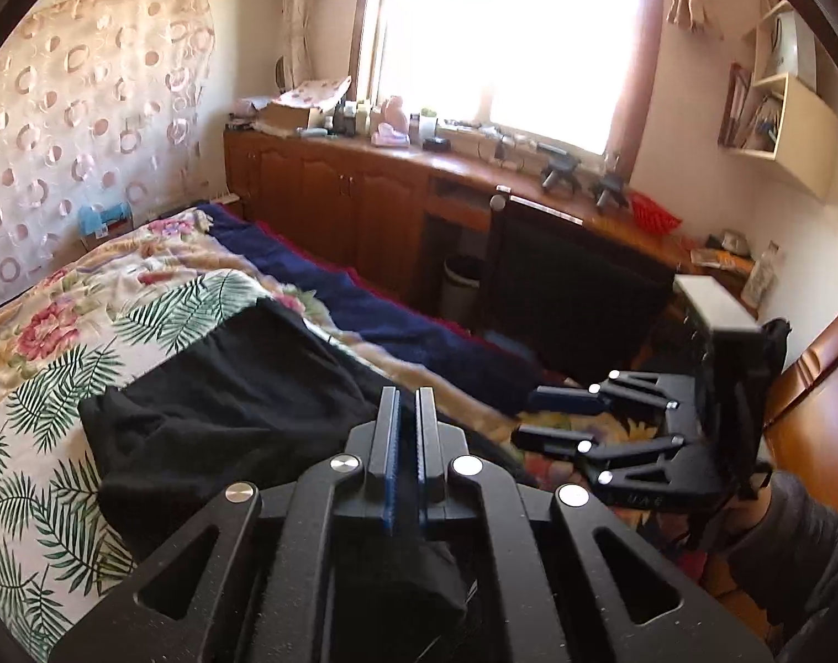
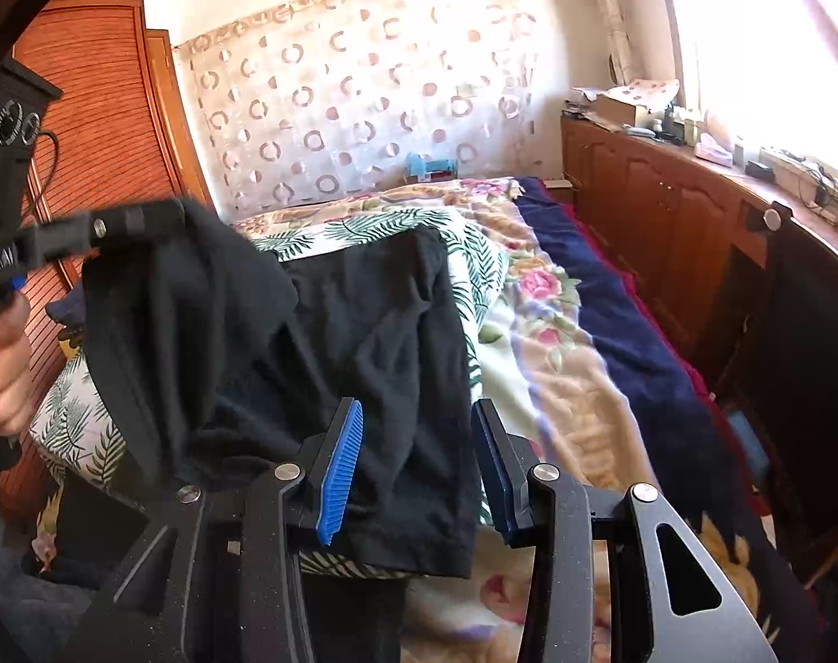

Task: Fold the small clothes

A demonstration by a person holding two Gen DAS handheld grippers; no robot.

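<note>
Left gripper [image 2: 142,218] is clamped on a raised corner of the black garment [image 2: 330,342], lifting it off the leaf-print sheet [image 1: 37,420]; right gripper [image 2: 419,464] hangs with fingers spread wide over the garment's near edge; beneath lies a floral blanket [image 2: 551,331] on the bed, with wooden cabinets [image 1: 330,210] under a bright window [image 1: 507,33].

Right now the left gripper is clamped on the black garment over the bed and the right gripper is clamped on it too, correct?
Not quite: the right gripper is open, fingers apart, as the right wrist view shows. The left gripper is clamped on the black garment over the bed.
</note>
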